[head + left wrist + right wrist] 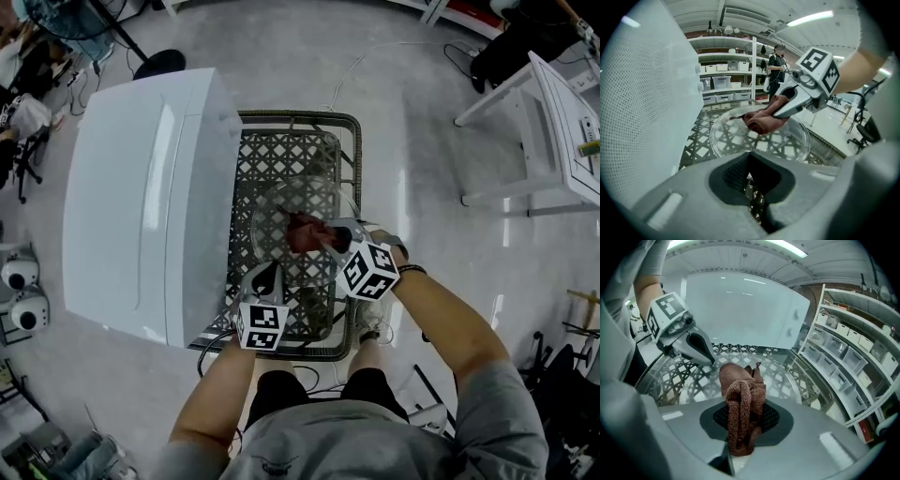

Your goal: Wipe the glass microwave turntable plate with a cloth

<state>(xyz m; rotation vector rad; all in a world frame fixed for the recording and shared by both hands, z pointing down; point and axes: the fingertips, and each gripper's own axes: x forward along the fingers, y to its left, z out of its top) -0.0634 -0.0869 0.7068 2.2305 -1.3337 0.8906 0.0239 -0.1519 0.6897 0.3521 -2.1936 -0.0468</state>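
Observation:
The clear glass turntable plate (281,208) lies on a lattice table (300,118) beside the white microwave (141,197). My right gripper (319,234) is shut on a bunched brown cloth (303,232) and presses it onto the plate's middle. In the right gripper view the cloth (740,394) hangs out from between the jaws over the plate (792,380). My left gripper (267,278) sits at the plate's near left rim, jaws closed on the edge. The left gripper view shows the plate (736,138), the cloth (761,123) and the right gripper (780,110) above it.
The microwave (745,310) stands close along the table's left side. A white table (553,122) is at the right. Shelves with bins (853,343) line one wall. A person (776,65) stands far off. Camera gear (19,291) lies on the floor at the left.

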